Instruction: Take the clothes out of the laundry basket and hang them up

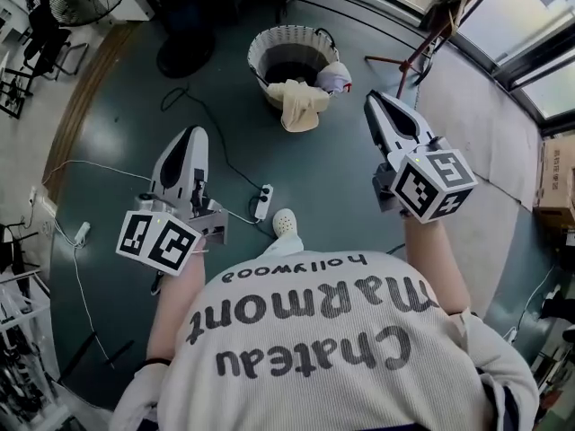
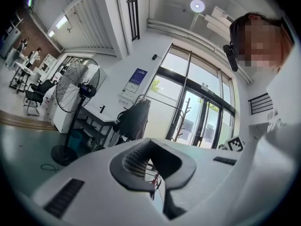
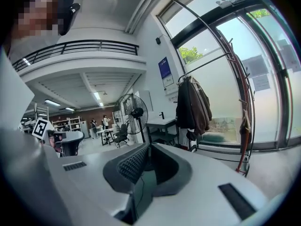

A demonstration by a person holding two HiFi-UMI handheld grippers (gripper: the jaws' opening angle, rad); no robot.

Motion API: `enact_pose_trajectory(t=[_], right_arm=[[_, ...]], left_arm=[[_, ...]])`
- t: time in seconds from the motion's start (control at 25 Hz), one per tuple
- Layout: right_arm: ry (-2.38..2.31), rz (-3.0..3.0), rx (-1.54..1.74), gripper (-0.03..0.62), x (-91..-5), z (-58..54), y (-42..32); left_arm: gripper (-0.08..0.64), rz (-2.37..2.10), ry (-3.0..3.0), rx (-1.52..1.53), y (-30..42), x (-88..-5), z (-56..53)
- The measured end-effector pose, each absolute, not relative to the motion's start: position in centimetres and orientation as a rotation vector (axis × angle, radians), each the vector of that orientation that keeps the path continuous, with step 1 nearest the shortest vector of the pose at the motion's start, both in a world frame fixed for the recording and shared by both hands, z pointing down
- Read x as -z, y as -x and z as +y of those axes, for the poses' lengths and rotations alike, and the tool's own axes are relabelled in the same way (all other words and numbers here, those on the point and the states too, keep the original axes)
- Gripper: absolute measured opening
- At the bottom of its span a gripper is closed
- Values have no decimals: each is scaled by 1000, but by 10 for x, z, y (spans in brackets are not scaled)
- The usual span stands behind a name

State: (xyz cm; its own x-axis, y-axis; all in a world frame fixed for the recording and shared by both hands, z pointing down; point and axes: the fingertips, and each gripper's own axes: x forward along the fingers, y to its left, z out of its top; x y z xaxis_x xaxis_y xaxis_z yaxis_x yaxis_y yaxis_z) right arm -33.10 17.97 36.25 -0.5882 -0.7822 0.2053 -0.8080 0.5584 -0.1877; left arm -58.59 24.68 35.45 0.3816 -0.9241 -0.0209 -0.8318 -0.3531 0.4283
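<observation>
A white laundry basket (image 1: 260,48) stands on the green floor ahead of me. A cream cloth (image 1: 301,106) hangs over its front rim, and a pale garment (image 1: 335,76) lies on its right edge. My left gripper (image 1: 192,135) is held out short of the basket on the left, shut and empty. To the right of the basket my right gripper (image 1: 374,102) is also shut with nothing in it. In the gripper views, the left gripper (image 2: 151,160) and the right gripper (image 3: 143,166) show pads together. A coat stand (image 3: 244,121) carries dark jackets (image 3: 192,105).
A power strip (image 1: 262,202) and cables (image 1: 202,106) lie on the floor between me and the basket. A standing fan (image 2: 75,86) has its round base (image 1: 184,57) left of the basket. The stand's red legs (image 1: 422,48) are at the right, by the windows. My white shoe (image 1: 285,223) is below.
</observation>
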Motion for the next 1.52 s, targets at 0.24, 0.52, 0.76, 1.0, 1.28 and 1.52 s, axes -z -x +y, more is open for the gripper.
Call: enact_pose_trajectory(t=[0.24, 0.52, 0.76, 1.0, 1.28, 1.52], right_arm=[[-1392, -2591, -511, 38, -402, 138, 360], [-1262, -2460, -527, 38, -508, 139, 385], [-1222, -2264, -738, 38, -610, 136, 395], [-1190, -2081, -943, 38, -697, 144, 383], [-1023, -2009, -858, 38, -778, 129, 376], [-933, -1929, -701, 41, -851, 96, 354]], left_arm=[[6, -1510, -2296, 149, 616, -405, 198], [6, -1482, -2212, -188, 638, -513, 186], [6, -1418, -2159, -242, 643, -565, 191], [6, -1421, -2007, -242, 640, -612, 201], [6, -1406, -1901, -277, 631, -652, 208], [6, -1431, -1826, -262, 621, -699, 197]])
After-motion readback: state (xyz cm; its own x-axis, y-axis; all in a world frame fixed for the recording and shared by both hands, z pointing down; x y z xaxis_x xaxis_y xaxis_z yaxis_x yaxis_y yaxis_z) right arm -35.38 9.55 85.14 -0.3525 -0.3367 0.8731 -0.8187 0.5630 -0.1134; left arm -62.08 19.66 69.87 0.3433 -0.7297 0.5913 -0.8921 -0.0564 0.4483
